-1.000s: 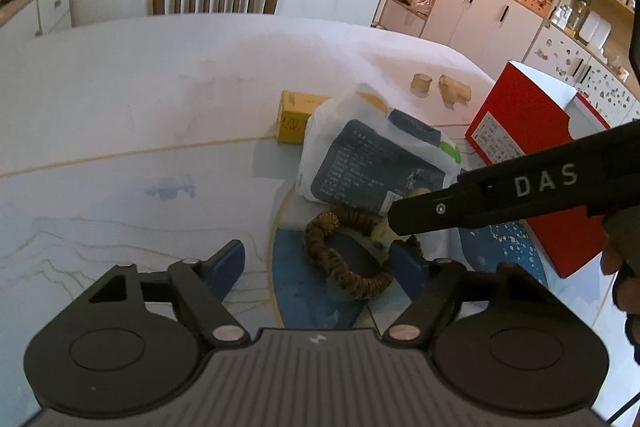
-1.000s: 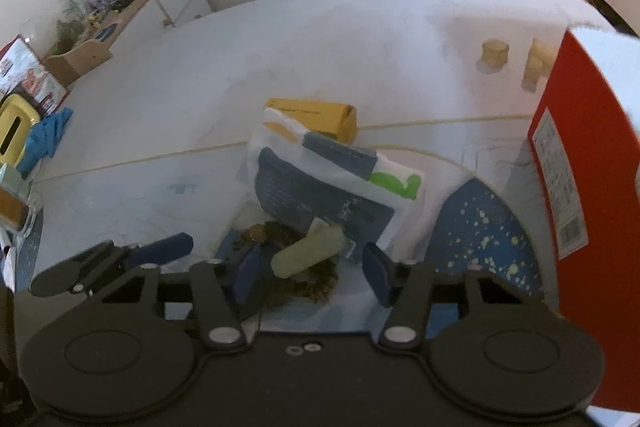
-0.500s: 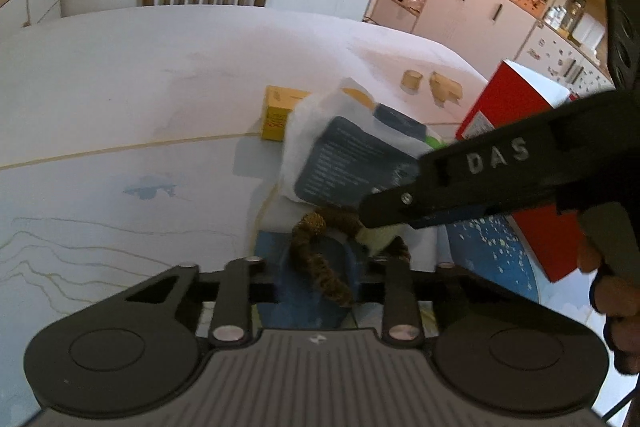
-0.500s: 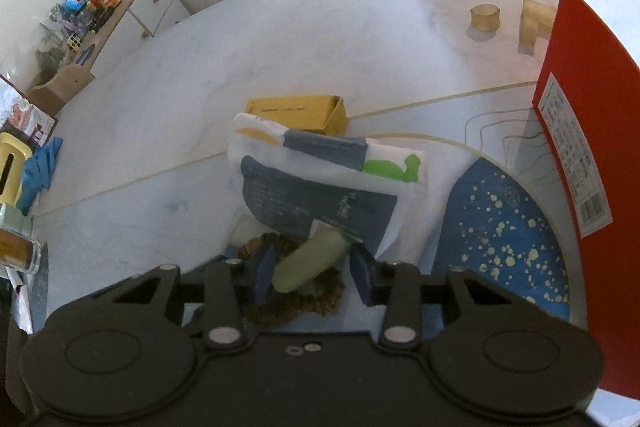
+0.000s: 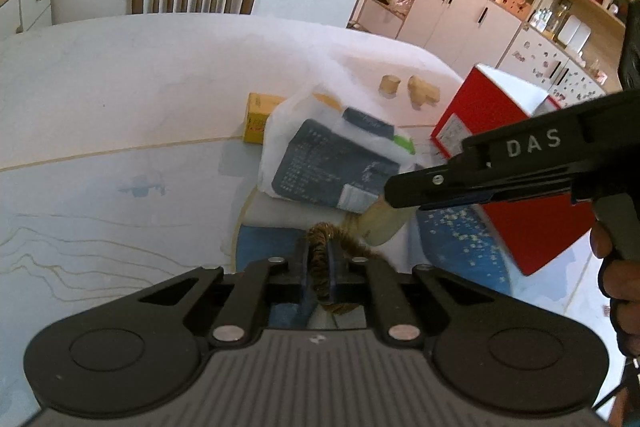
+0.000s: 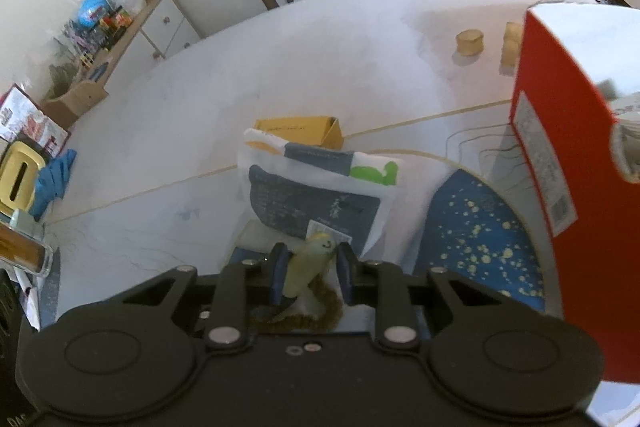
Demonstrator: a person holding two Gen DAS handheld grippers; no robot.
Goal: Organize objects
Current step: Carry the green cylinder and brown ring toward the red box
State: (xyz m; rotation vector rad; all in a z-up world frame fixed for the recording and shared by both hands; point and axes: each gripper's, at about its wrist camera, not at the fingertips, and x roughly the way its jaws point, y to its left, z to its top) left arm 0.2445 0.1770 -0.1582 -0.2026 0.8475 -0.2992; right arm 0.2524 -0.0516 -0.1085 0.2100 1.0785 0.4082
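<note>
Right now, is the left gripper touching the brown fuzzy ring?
Touching. The left wrist view shows the left gripper shut, both pads pressing the brown fuzzy ring.

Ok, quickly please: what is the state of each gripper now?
Left gripper: shut on the brown cord.
Right gripper: jaws have just been closing around the pale green tube; whether both pads press on it cannot be told.

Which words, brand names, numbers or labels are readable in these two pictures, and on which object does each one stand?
"DAS": white letters on the side of the right gripper, seen from the left wrist view.
White plastic bag: lines of print on its dark panel, too blurred to read.
Red box: white label with barcode and small print, too small to read.
Yellow box: red marks on its end, not readable.
</note>
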